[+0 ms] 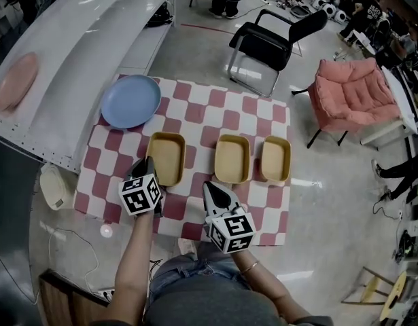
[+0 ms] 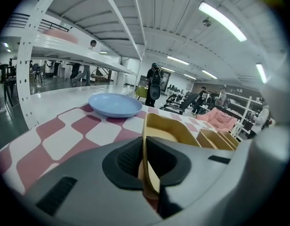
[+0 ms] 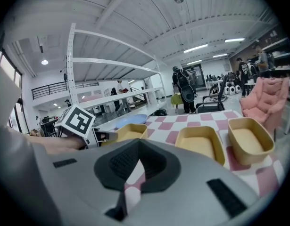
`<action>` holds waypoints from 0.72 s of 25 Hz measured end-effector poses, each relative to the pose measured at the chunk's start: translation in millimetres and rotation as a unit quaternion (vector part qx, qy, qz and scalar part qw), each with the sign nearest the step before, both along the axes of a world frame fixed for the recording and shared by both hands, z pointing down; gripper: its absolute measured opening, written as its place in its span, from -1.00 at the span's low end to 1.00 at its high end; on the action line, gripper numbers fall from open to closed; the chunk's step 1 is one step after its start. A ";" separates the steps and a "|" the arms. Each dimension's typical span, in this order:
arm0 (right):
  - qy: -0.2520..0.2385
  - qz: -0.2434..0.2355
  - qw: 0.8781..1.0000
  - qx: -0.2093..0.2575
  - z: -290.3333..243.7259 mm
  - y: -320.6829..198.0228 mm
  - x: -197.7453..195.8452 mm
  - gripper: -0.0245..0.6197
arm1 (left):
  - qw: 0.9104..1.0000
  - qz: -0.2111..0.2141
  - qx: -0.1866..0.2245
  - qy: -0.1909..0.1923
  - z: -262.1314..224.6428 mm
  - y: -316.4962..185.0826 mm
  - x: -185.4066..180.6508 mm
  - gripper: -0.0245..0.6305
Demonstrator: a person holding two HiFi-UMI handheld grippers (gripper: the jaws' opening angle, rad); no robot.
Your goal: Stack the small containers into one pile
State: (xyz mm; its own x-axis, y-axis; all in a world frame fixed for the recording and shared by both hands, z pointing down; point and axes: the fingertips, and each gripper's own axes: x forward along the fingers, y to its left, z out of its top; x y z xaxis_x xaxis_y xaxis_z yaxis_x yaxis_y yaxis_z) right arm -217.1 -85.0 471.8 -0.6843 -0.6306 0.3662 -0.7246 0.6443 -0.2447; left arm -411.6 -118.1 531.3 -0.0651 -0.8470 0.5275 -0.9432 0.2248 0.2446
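Three small yellow containers stand in a row, each apart from the next, on a red-and-white checkered cloth (image 1: 215, 114) that covers the surface: the left container (image 1: 166, 157), the middle container (image 1: 232, 158) and the right container (image 1: 276, 159). None is stacked on another. We see the left tongs (image 1: 151, 161) at the near end of the left container, and the left gripper view shows its jaws closed tight on the thin near wall of that container, with the rim standing upright between the pads. The right tongs (image 1: 212, 190) hovers over the cloth just in front of the middle container, touching nothing. In the right gripper view its jaws meet at the tips and hold nothing, and only checkered cloth shows through the narrow gap behind them. A blue plate (image 1: 131, 100) lies on the far left corner of the cloth, beyond the left container. Off the surface we note a black chair (image 1: 276, 39) and a pink armchair (image 1: 351, 94) on the floor.
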 end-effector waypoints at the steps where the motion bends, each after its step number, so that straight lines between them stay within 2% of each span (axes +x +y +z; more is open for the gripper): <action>1: 0.000 0.004 1.000 0.000 -0.3 5.0 2.8 -0.89 | 1.000 0.001 0.002 0.001 -1.8 4.6 2.3 -0.83; 9: 0.006 0.039 0.999 0.010 -1.9 42.1 27.3 -0.89 | 1.000 0.021 0.014 -0.001 -11.8 36.6 22.9 -0.83; 18: 0.011 0.096 0.995 0.018 -6.7 69.8 61.4 -0.89 | 0.998 0.055 0.024 0.020 -18.9 54.3 56.1 -0.83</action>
